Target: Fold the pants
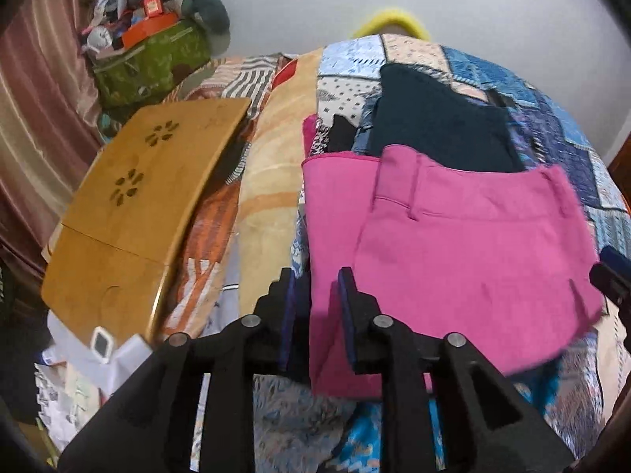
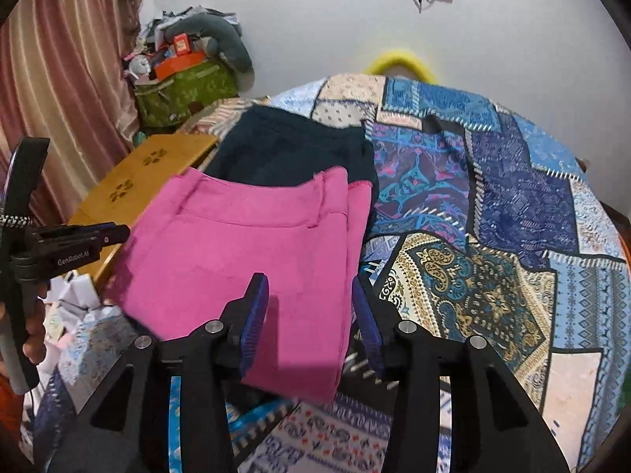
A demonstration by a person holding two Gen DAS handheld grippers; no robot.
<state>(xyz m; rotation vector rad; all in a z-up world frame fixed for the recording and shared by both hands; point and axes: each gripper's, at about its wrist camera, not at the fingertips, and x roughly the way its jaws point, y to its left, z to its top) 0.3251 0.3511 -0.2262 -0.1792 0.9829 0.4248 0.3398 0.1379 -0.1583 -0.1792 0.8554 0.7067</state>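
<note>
While both jaws gape, the folded pink pants (image 2: 252,244) lie beneath.

Bright pink pants (image 2: 252,244), plain; dark navy garment (image 2: 292,149) behind them. Patchwork bedspread (image 2: 512,205) in blues, cream and gold paisley. Honey-brown wooden lap desk (image 1: 130,213) with flower cut-outs. Green patterned bag (image 2: 185,90); pink-brown striped curtain (image 2: 67,79).

"GenRobot.AI" — left tool (image 2: 98,236)
</note>
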